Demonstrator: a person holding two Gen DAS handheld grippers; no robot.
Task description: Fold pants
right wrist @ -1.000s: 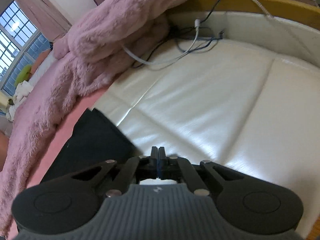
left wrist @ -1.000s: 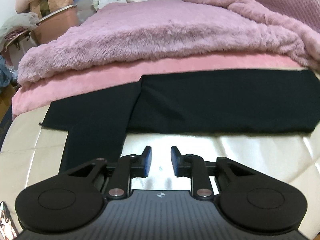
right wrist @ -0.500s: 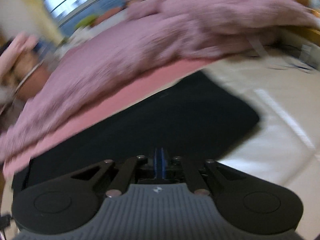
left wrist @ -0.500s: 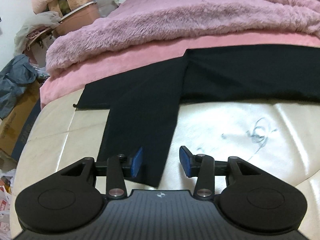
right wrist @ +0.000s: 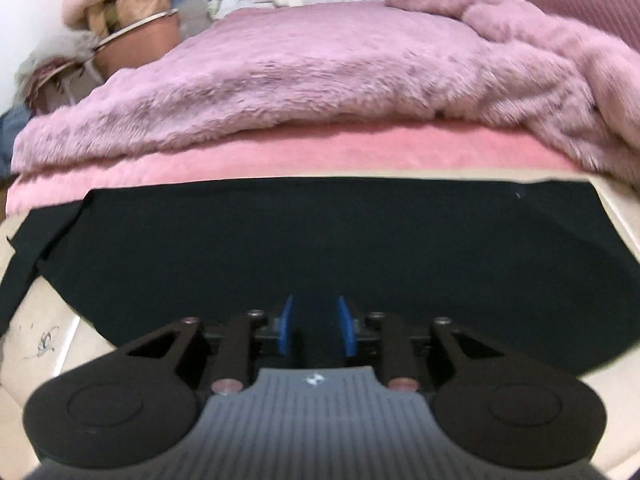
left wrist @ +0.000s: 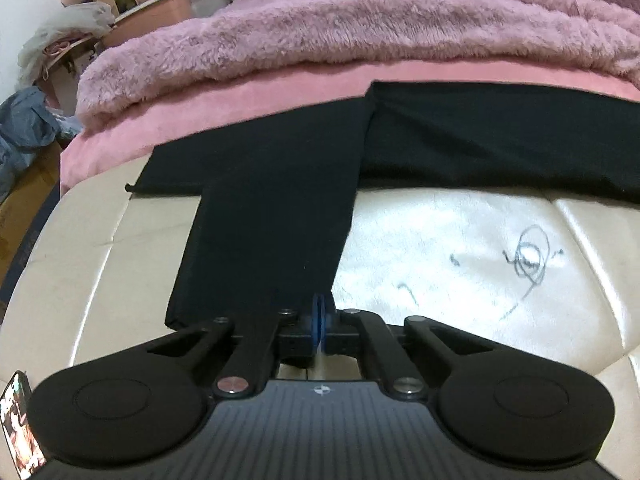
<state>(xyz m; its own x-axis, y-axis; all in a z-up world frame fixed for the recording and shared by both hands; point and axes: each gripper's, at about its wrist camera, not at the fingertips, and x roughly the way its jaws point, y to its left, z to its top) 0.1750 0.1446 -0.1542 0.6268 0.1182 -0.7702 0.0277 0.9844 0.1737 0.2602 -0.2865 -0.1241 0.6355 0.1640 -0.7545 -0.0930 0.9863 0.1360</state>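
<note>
Left gripper (left wrist: 320, 314) pinched closed on the hem corner of the near leg of the black pants (left wrist: 272, 216). Right gripper (right wrist: 317, 326) spread open, low over the pants' wide end (right wrist: 320, 240). Pants lie flat on the cream mattress (left wrist: 460, 248), far edge on the pink sheet (left wrist: 248, 100) under the fuzzy blanket (left wrist: 340, 28). Contents of the pink basket (left wrist: 152, 16) too cluttered to identify.

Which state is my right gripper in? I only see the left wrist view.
Observer: Open. The right gripper has its blue pads apart.
Operator: What is under it?
Observer: The wide part of the pants, by their near edge. I cannot tell whether it touches.
Operator: Do the pants end on that side?
Observer: Yes, their right end lies flat on the cream mattress, short of the fluffy blanket.
</note>
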